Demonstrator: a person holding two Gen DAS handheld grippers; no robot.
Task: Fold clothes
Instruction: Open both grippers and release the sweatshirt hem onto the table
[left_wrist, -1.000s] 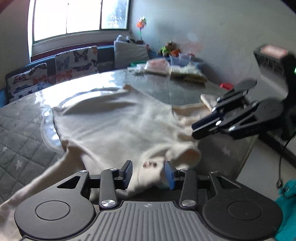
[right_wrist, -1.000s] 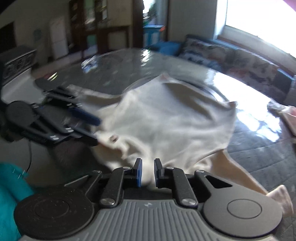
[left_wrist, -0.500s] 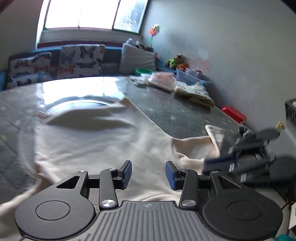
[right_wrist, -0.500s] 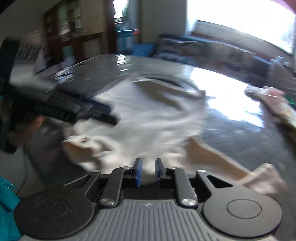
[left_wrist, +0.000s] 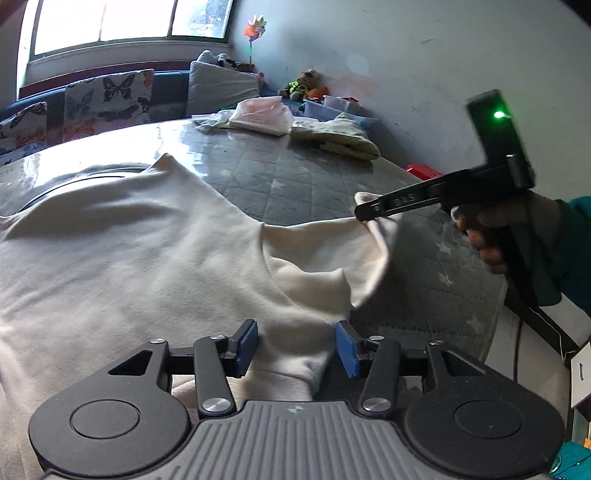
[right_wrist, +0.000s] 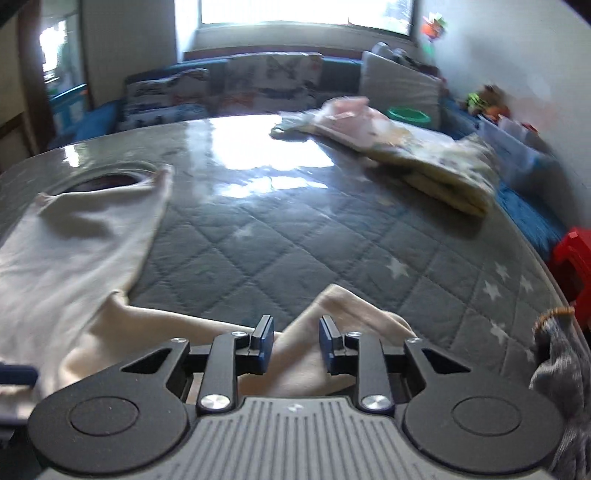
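1. The cream long-sleeved top (left_wrist: 140, 251) lies spread on the quilted grey table cover (right_wrist: 332, 229), its body flat and its hem toward the window, its right sleeve (right_wrist: 343, 332) drawn out sideways across the star-patterned quilting.
2. The left gripper (left_wrist: 295, 345) sits at the near edge of the top, at the collar and shoulder. Its blue pads (left_wrist: 246, 345) are spread and opening further; cloth bulges up between them, but neither pad presses on it, so I judge this a release.
3. The right gripper (right_wrist: 293, 343) is over the sleeve end. Its jaws are also opening, a ridge of sleeve fabric stands between them, and a gap shows on both sides, so the sleeve is being let go.
4. In the left wrist view the right gripper (left_wrist: 364, 214) shows side-on with sleeve fabric draped from its tip.
5. To do this well: let both jaws clear the cloth fully before lifting, lift straight up so no pad drags a wrinkle, then check that the sleeve lies flat and straight before folding it inward.
6. Writing: small embossed characters on the right gripper's finger are too faint to read; no brand or label on the top shows.
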